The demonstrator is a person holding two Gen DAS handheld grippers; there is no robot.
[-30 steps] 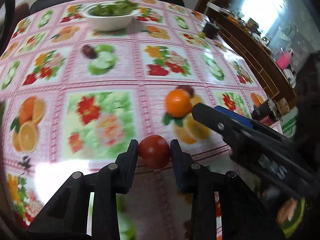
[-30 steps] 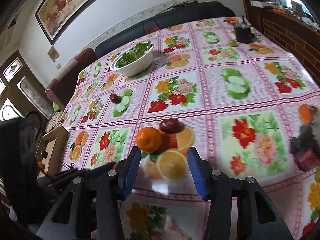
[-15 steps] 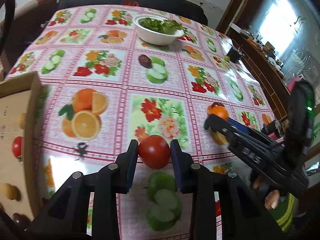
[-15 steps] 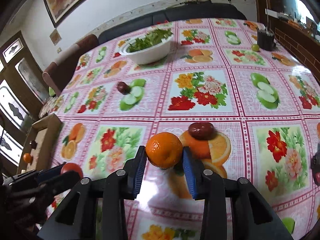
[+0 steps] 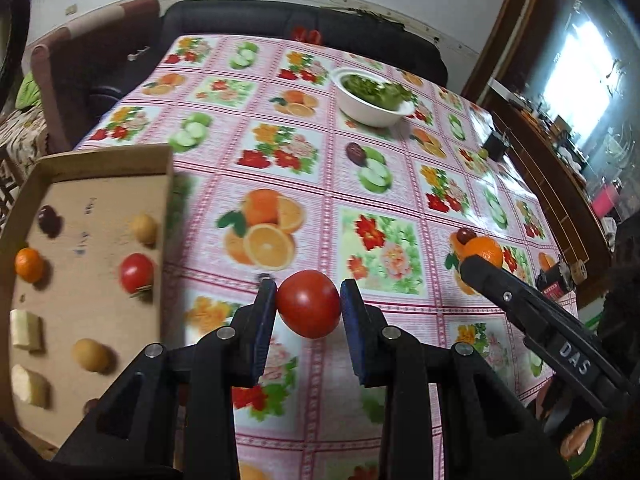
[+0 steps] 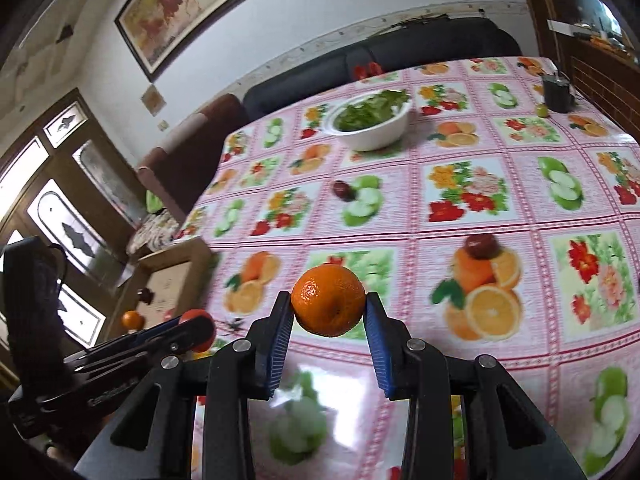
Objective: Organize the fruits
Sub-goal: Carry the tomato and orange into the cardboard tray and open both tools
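The left gripper (image 5: 308,304) clamps a red tomato (image 5: 307,303) between its blue-padded fingers (image 5: 266,320) above the bench (image 5: 224,280). At left, a cardboard tray (image 5: 92,240) holds another tomato (image 5: 137,273), a tangerine (image 5: 29,265) and potatoes (image 5: 90,355). At right, the right gripper (image 5: 480,264) grips an orange (image 5: 484,250). A white bowl (image 5: 370,110) of greens sits far.

Smooth round red tomato (image 5: 307,304) clamped btwn my left gripper's (image 5: 308,307) blue pads, held above tablecloth. Dimpled round orange mandarin (image 6: 328,306) pinched in my right gripper (image 6: 327,312), also off the surface. Two dark purple-brown plum-like fruits loose on cloth: one (image 6: 481,246) on printed orange, other (image 6: 343,190) beside printed apple.
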